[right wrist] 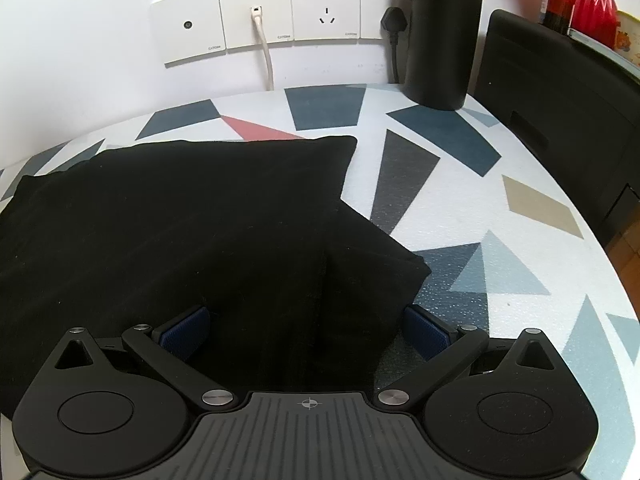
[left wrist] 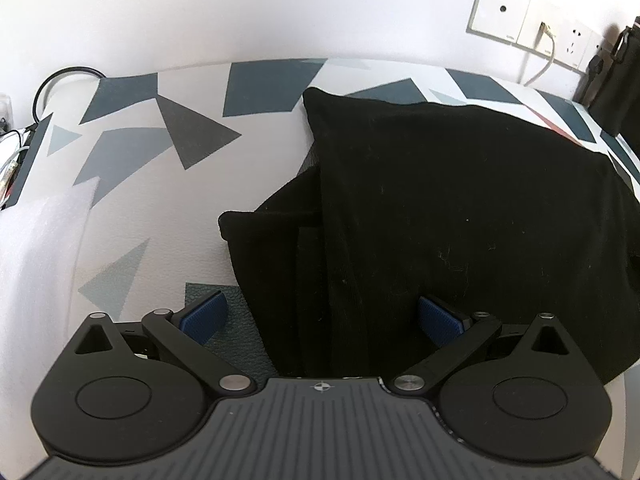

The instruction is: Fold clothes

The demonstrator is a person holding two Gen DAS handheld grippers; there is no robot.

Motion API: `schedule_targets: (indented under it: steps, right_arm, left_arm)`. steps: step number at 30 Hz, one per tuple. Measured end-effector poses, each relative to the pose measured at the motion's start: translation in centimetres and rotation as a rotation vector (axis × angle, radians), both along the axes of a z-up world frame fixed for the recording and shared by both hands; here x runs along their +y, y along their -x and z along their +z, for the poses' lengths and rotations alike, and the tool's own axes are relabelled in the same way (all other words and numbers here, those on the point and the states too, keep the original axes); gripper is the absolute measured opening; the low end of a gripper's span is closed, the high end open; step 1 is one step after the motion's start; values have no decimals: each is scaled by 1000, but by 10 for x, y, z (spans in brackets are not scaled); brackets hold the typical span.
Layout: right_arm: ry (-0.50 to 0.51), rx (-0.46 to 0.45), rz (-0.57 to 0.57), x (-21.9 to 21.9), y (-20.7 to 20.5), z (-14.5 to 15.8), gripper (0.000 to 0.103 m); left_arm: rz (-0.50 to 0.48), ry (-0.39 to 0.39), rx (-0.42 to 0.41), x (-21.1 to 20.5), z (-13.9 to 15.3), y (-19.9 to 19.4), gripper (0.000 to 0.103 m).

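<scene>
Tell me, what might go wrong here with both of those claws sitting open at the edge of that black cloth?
The black garment already lies in several layers, so the open left gripper or right gripper might pinch only some of them and spoil the fold. A wide sweep on the right could also bump the black cylinder or snag the white cable at the wall.

Black garment, partly folded, flat on patterned tabletop

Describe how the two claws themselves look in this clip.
Both match: the left claw and right claw have black linkage arms with silver pivot pins, ribbed blue pads, round black discs either side, and a grooved grey body bearing a small crosshair mark. No cables or sleeves show.
</scene>
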State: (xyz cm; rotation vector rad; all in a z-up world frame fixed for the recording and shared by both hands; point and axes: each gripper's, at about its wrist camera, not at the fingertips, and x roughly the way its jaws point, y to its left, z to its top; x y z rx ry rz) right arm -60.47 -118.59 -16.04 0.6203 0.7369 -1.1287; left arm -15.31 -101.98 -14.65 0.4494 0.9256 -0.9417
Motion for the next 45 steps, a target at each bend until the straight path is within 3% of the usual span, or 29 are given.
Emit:
schedule_targets:
  steps: [12, 19, 25, 29, 31, 33, 34, 36, 38, 41, 43, 45]
  right_arm:
    - [7, -9, -13, 0, 0, -2, 102]
    - [-20, -17, -15, -8, 6, 4, 102]
    - [-31, -57, -73, -23, 23, 6, 102]
    - [-56, -92, -53, -29, 21, 3, 102]
    - [-39, -54, -26, -28, 11, 2, 101]
    - [-1, 13, 20, -23, -2, 0, 94]
    - [6, 4, 29, -22, -4, 1, 84]
    - [18, -14, 46, -19, -9, 3, 75]
    - [29, -23, 65, -16, -14, 4, 66]
    - [46, -33, 91, -11, -19, 6, 51]
    - [55, -38, 98, -8, -21, 6, 46]
    - [61, -35, 102, -4, -23, 6, 45]
  left_arm:
    - [27, 46, -14, 3, -1, 1, 103]
    - [-35, 23, 36, 0, 3, -16, 103]
    - [108, 49, 33, 9, 8, -35, 102]
    - [58, 15, 33, -4, 4, -32, 102]
    - [26, 10, 27, -11, 4, -27, 103]
    - [7, 6, 21, -17, 4, -23, 102]
    - [-5, 1, 16, -21, 3, -20, 103]
    - [-29, -7, 3, -26, 3, -14, 102]
    - [-42, 4, -8, -26, 3, -7, 98]
    - [-58, 39, -15, -21, 5, 2, 80]
    - [-87, 68, -1, -16, 9, 7, 48]
    - [-108, 88, 21, -11, 10, 11, 38]
